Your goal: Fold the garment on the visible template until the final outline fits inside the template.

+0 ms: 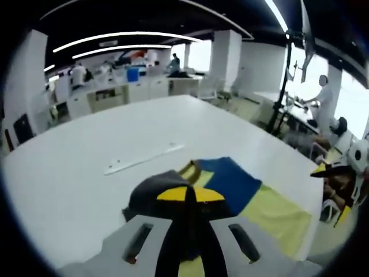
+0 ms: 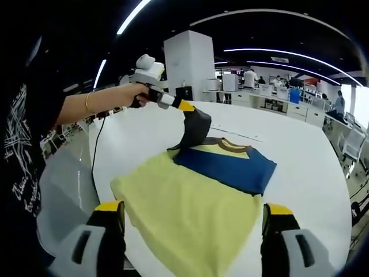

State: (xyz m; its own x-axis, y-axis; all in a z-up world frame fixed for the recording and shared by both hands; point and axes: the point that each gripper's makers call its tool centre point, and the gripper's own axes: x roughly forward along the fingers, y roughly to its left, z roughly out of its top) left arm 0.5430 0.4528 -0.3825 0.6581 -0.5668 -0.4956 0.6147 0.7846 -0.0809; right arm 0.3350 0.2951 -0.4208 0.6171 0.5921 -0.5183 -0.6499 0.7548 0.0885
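The white table (image 1: 86, 173) carried a long, pale strip (image 1: 144, 158), like a ruler, lying flat near its middle. Behind the table stood a row of white counters (image 1: 115, 92) with a blue bin (image 1: 133, 74) on top, and people worked at them. A broad white pillar (image 2: 189, 63) rose at the back of the room, and long curved light strips (image 1: 124, 36) ran across the dark ceiling. At one side a person in white (image 1: 323, 101) stood by a black stand (image 1: 282, 98) near bright windows. White chairs (image 2: 351, 147) sat beyond the far edge of the table
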